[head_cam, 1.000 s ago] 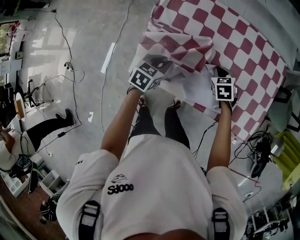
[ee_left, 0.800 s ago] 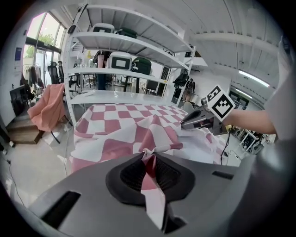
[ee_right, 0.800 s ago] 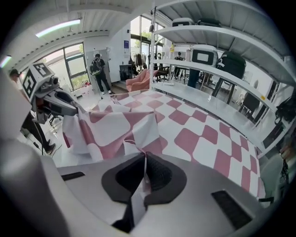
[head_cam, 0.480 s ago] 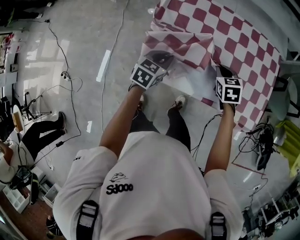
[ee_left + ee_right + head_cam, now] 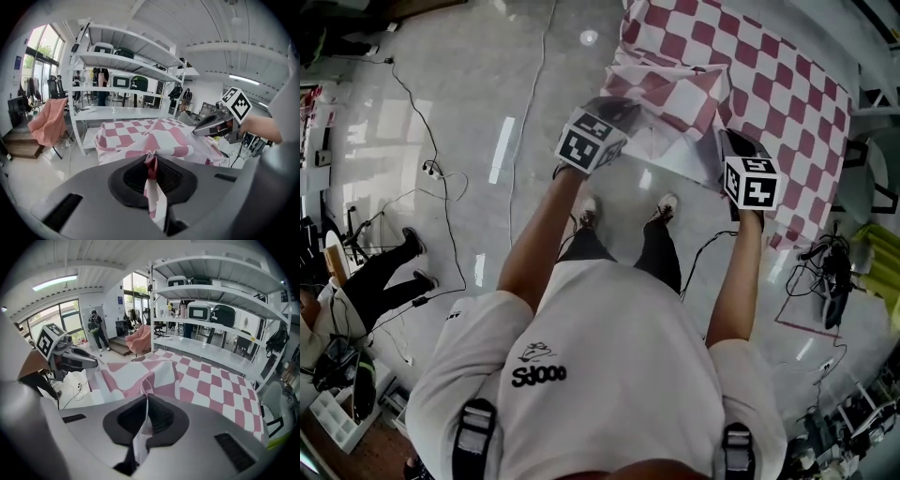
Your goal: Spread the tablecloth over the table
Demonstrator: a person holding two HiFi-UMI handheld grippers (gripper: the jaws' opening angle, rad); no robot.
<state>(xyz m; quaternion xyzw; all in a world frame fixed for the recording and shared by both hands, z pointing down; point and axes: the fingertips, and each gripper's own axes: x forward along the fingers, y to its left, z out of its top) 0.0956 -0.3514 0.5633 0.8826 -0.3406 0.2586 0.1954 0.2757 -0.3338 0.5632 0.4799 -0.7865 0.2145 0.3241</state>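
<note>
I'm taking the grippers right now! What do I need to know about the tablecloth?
Grippers: the left gripper is shut on the tablecloth edge, and its jaws have just been closing on it. The right gripper is shut on the same edge, further along.
Where: most of it lies flat over the table, which is hidden beneath. The near part is folded and held up between the grippers.
Done: both grips made.
Left: probably draw the near edge towards you, flatten the fold, lower it, let go.
</note>
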